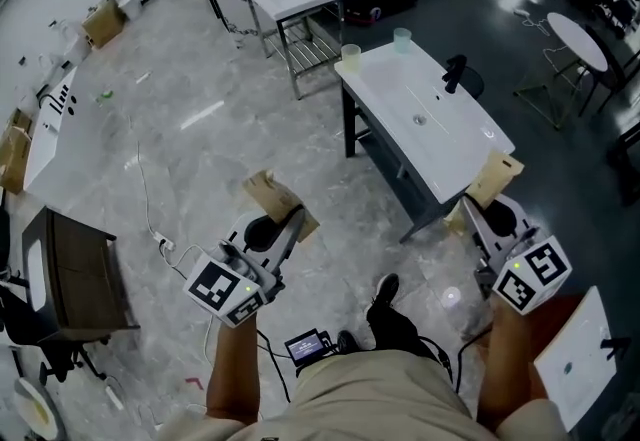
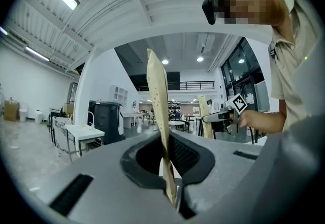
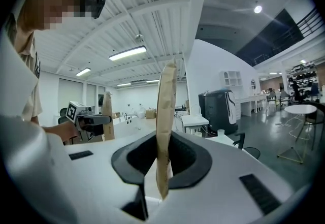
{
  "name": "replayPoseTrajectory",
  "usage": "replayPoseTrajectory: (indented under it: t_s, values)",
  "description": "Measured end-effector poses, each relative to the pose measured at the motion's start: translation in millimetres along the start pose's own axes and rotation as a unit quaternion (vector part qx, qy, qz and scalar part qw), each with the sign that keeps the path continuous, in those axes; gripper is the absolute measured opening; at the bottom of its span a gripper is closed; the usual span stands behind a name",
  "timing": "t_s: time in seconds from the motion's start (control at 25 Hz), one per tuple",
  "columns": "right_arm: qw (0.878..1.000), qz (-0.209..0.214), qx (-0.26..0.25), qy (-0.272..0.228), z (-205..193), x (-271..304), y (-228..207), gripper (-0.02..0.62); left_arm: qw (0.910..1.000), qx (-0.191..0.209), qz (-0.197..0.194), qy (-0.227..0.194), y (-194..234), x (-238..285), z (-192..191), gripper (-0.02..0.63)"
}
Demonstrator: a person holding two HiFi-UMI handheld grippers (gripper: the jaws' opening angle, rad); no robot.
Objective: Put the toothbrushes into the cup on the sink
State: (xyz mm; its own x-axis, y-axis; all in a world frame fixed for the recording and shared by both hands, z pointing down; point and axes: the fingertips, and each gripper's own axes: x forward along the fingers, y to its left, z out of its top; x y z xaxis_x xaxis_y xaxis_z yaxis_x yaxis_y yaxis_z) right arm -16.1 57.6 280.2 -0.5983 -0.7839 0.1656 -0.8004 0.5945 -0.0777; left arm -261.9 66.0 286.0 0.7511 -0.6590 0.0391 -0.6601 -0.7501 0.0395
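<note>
the white sink (image 1: 392, 86) stands on the grey floor (image 1: 200, 149); at its far end sit a pale yellow cup (image 1: 351, 54), a greenish cup (image 1: 402, 37) and a black tap (image 1: 455, 72).

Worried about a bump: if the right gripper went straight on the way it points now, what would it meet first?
Probably the near end of the white sink: the right gripper, with its tan packet leading, aims at it in the head view. It may be high enough to pass over the top.
</note>
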Motion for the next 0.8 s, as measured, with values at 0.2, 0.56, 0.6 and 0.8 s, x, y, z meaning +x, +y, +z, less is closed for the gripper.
replayPoseTrajectory:
  t_s: [0.2, 0.56, 0.6, 0.8]
  values:
    - [1.000, 0.013, 0.010, -0.002, -3.5, 50.3, -50.5, 0.044, 0.9998, -0.001, 0.012, 0.013, 40.6, 50.3, -7.5, 0.014]
    - [0.998, 0.059, 0.015, 0.003, 8.7, 138.9, -150.9, 0.044, 0.9994, 0.008, 0.024, 0.023, 103.5, 181.6, 2.8, 0.015]
    - [0.998, 0.064, 0.015, 0.002, 11.2, 146.2, -160.2, 0.044, 0.9994, 0.010, 0.025, 0.023, 108.3, 194.1, 5.3, 0.015]
    - [0.997, 0.082, 0.013, -0.003, 20.8, 181.8, -201.4, 0.044, 0.9991, 0.014, 0.032, 0.024, 136.6, 249.0, 8.1, 0.014]
